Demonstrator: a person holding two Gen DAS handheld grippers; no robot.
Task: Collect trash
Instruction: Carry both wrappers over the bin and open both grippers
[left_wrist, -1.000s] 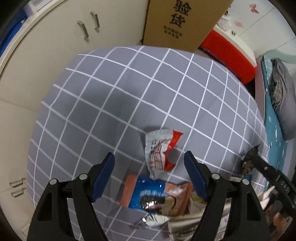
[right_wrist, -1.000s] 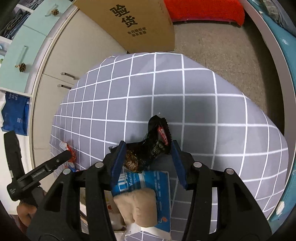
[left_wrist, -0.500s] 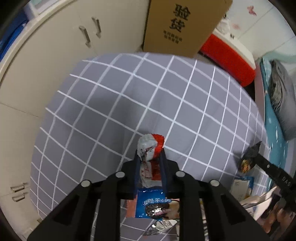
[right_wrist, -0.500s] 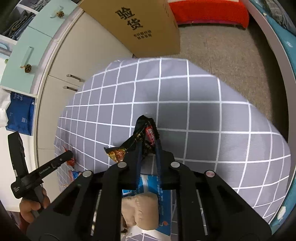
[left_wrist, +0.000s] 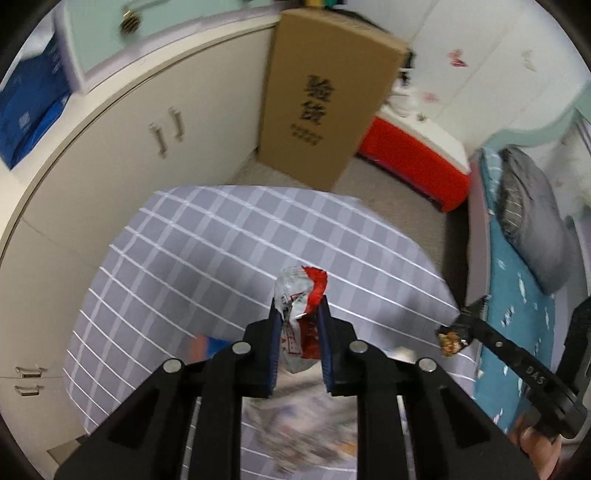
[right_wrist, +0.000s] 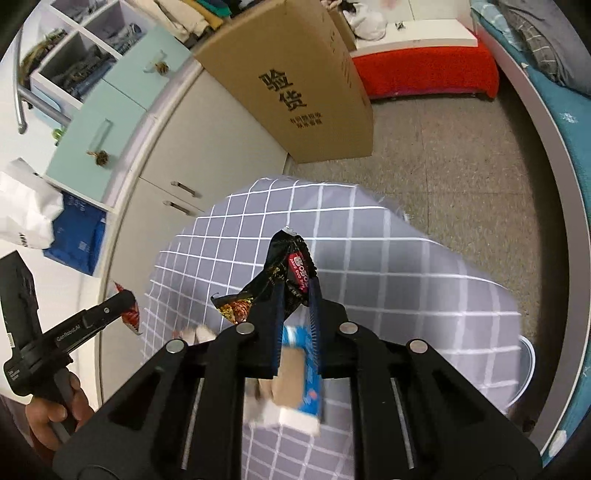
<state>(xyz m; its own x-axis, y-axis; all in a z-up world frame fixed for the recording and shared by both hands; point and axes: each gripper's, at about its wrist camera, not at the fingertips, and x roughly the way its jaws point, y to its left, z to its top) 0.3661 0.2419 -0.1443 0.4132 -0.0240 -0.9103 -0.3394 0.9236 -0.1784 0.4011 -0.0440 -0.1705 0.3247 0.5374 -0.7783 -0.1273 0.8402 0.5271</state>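
- Left wrist view: the left gripper (left_wrist: 298, 314) had closed hard on the red-and-white wrapper (left_wrist: 300, 301), where a second before its jaws stood wide apart above that wrapper as it lay on the cloth.
- The wrapper now stuck up crumpled between the blue pads (left_wrist: 325, 332), lifted off the tabletop (left_wrist: 184, 258), which had dropped farther below than half a second earlier.
- Right wrist view: the right gripper (right_wrist: 295, 295) had likewise gone from partly open to pinched shut on the black snack wrapper (right_wrist: 284, 277), and it too had risen.
- I judged that both pieces of trash were secured and being carried up and away, so the next need was a bin or bag; a pale round rim (right_wrist: 526, 369) at the right edge of the cloth might be one, though I could not tell.
- Both wrappers looked like thin, glossy film, creased and springy, the black one hanging loose with a printed flap (right_wrist: 232, 308) trailing to the left; such film could slip from a light pinch.
- Beneath the right gripper lay a blue-and-white packet (right_wrist: 299, 376), blurred, with a tan patch, not yet picked up.
- The tabletop wore a soft grey cloth with a white grid, draped over its edges.
- Beyond stood a tall cardboard box (right_wrist: 306, 85), stiff and matte, with black printed characters, against smooth cream cabinet doors (left_wrist: 129, 147).
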